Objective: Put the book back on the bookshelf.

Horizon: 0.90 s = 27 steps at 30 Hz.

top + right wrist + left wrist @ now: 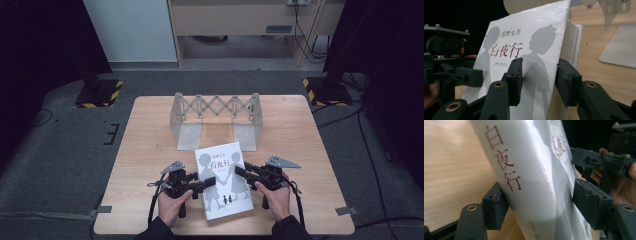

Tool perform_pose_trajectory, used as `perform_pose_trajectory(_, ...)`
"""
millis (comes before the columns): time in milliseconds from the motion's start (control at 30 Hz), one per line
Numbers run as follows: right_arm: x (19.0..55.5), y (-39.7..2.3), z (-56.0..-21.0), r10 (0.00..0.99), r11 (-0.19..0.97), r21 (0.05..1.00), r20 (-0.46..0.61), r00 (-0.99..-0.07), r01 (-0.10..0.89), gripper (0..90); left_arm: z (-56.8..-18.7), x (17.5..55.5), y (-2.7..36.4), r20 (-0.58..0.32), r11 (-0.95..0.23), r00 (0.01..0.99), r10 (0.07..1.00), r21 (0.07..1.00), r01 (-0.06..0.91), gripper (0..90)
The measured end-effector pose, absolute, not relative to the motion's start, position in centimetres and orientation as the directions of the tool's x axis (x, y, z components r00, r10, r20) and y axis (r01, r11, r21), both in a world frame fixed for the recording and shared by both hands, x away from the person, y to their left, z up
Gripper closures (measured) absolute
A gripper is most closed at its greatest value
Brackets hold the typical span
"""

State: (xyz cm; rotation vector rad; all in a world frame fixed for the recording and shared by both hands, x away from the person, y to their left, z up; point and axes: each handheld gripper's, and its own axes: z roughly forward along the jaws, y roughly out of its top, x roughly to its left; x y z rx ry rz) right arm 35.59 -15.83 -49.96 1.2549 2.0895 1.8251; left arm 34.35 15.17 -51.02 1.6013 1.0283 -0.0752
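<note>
A white book (223,181) with grey silhouettes and red characters on its cover is held between both grippers over the near middle of the wooden table (150,150). My left gripper (209,183) is shut on its spine side. In the left gripper view the red-lettered spine (529,177) fills the gap between the two pads (495,207). My right gripper (241,172) is shut on the opposite, page edge, with one jaw on the cover (524,50) and one behind the pages. The book stands tilted, its cover facing the right gripper's camera.
A grey expanding book rack (216,107) with two flat base plates stands at the back middle of the table, just beyond the book. Its plate (621,45) lies right of the book in the right gripper view. Bare table lies to either side.
</note>
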Motion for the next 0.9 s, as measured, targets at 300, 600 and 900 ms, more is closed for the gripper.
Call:
perform_pose_trajectory(300, 35.5, -16.6, -49.1, 0.615, -0.097, 0.885, 0.412, -0.672, 0.455, 62.9, -49.9, 34.5, 14.8, -0.495, 0.061, 0.670, 0.552, 0.826, 0.560, 35.4)
perform_pose_trajectory(600, 35.5, -16.9, -49.2, 0.595, -0.103, 0.885, 0.421, -0.685, 0.454, 63.2, -49.7, 34.7, 14.9, -0.486, 0.045, 0.714, 0.505, 0.840, 0.540, 37.4)
perform_pose_trajectory(900, 35.3, -16.1, -48.7, 0.550, -0.070, 0.883, 0.423, -0.720, 0.464, 63.0, -50.1, 34.8, 13.9, -0.558, 0.091, 0.709, 0.430, 0.809, 0.581, 43.8)
